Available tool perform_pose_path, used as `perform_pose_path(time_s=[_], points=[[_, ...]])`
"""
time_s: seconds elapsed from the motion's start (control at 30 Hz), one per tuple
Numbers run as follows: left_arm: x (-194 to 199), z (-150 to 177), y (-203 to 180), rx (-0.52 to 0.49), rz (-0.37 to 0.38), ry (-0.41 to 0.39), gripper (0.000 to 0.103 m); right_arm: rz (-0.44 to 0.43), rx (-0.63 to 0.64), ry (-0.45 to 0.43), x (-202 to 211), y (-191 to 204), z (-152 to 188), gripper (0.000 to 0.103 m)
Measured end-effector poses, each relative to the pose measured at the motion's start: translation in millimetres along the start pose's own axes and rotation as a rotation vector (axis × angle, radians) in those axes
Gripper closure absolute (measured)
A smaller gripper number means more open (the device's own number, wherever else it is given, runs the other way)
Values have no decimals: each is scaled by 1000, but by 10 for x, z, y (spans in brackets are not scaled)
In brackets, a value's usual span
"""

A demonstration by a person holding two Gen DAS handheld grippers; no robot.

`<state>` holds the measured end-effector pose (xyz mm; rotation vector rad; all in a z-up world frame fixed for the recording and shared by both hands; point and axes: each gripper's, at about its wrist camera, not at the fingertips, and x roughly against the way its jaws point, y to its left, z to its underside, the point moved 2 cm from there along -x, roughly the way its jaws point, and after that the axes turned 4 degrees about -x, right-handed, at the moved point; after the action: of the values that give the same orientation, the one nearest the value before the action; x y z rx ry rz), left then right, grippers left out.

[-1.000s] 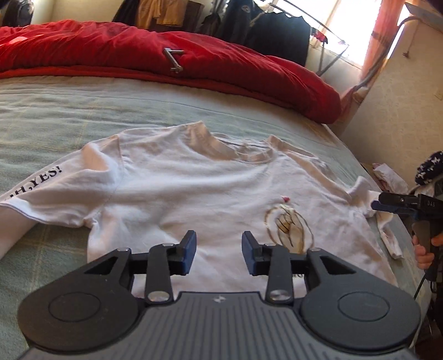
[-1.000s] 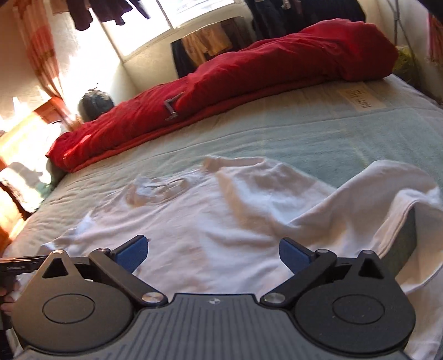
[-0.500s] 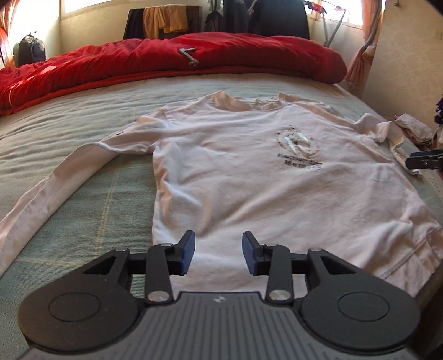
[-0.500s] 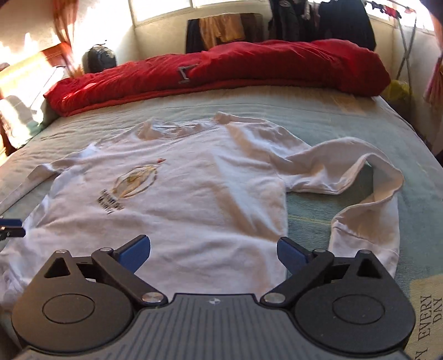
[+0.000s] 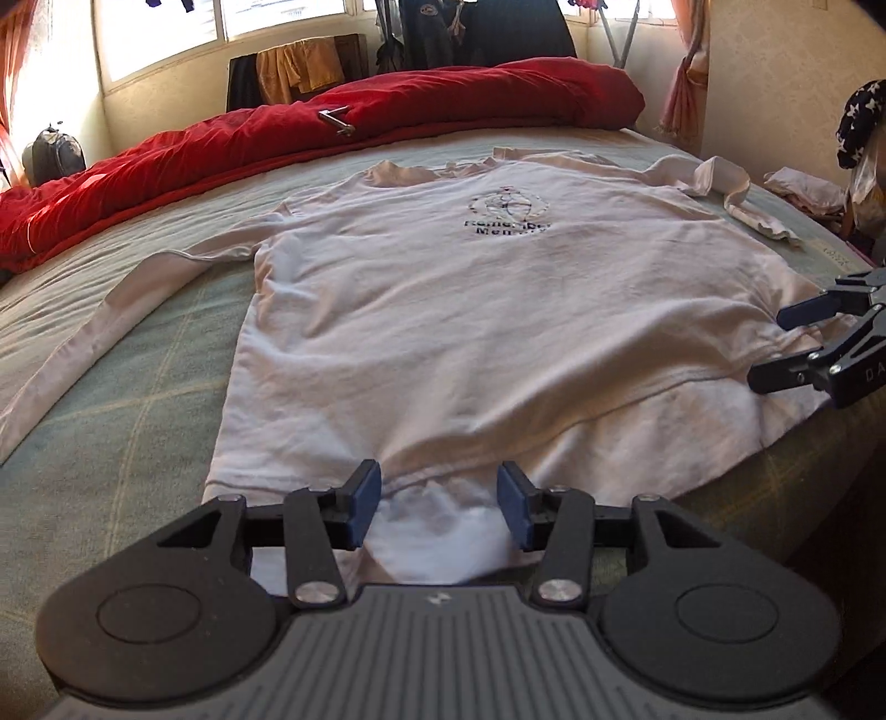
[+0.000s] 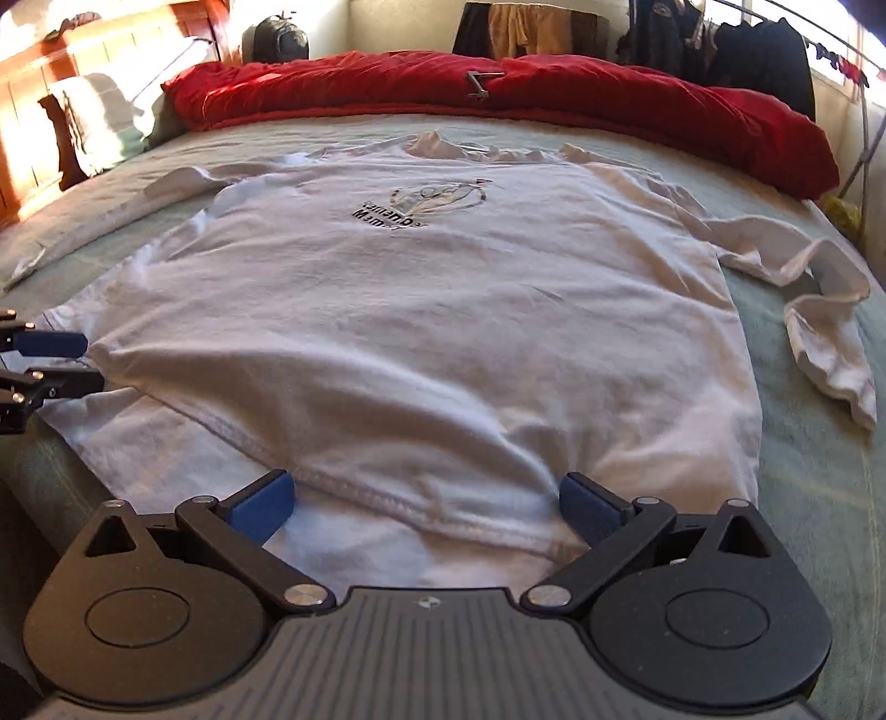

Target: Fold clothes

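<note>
Spread flat on the green bed (image 5: 138, 399), a white long-sleeved shirt (image 5: 498, 310) lies with its hem between the parted fingers of both the left hand-held gripper (image 5: 437, 501) and the right hand-held gripper (image 6: 423, 498), neither one clenched.

Sunlit bedroom: green-sheeted bed (image 5: 111, 421), red duvet (image 5: 443, 105) along its far edge, bright window (image 5: 166, 33), cream walls (image 5: 775, 83).
</note>
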<state>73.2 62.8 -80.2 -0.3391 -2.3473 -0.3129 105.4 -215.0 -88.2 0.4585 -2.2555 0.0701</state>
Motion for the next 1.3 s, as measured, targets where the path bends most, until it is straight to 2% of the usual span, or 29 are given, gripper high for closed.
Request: perform_pose_path(time_s=[0.1,0.17,0.27,0.37,0.4,0.47,0.53,0.6,0.73,0.8,0.93,1.07,1.2,1.3], points=[[129,-15,0,-10,-1,2,56,4,30,5,145,-23,79,0],[203,-88,-51,-34,6,-42,56,-5,41,-18,229,-3,32,0],[221,-267,-228,-74,103,-127,52,-81,37,-87,324,50,-110,0],[60,-412,-417,-79,214,-158,52,-140,47,-109,228,159,-273,0],[-22,-439,-484,-81,253,-157,52,-154,60,-114,176,199,-317,0],[-184,-443,-578,-60,306,-105,53,-154,31,-89,55,201,-364,0],[-298,-356,-652,-31,351,-44,53,-123,-8,-34,-45,131,-311,0],[-276,-248,-692,-14,380,-27,52,-95,-43,10,-112,30,-192,0],[-101,-194,-625,-18,428,-10,50,-123,-50,-26,-1,-93,61,0],[-70,-267,-518,9,418,-34,50,-121,-42,-27,-2,-90,85,0],[-145,-460,-279,79,320,-85,49,-89,-69,4,8,-43,-42,0],[-272,-432,-123,148,251,-42,49,-179,-83,-71,98,56,-255,0],[-98,-288,81,232,190,-68,46,-293,-21,-111,-6,338,-478,0],[39,-221,266,310,129,-94,44,-359,0,-36,-410,584,-564,0]])
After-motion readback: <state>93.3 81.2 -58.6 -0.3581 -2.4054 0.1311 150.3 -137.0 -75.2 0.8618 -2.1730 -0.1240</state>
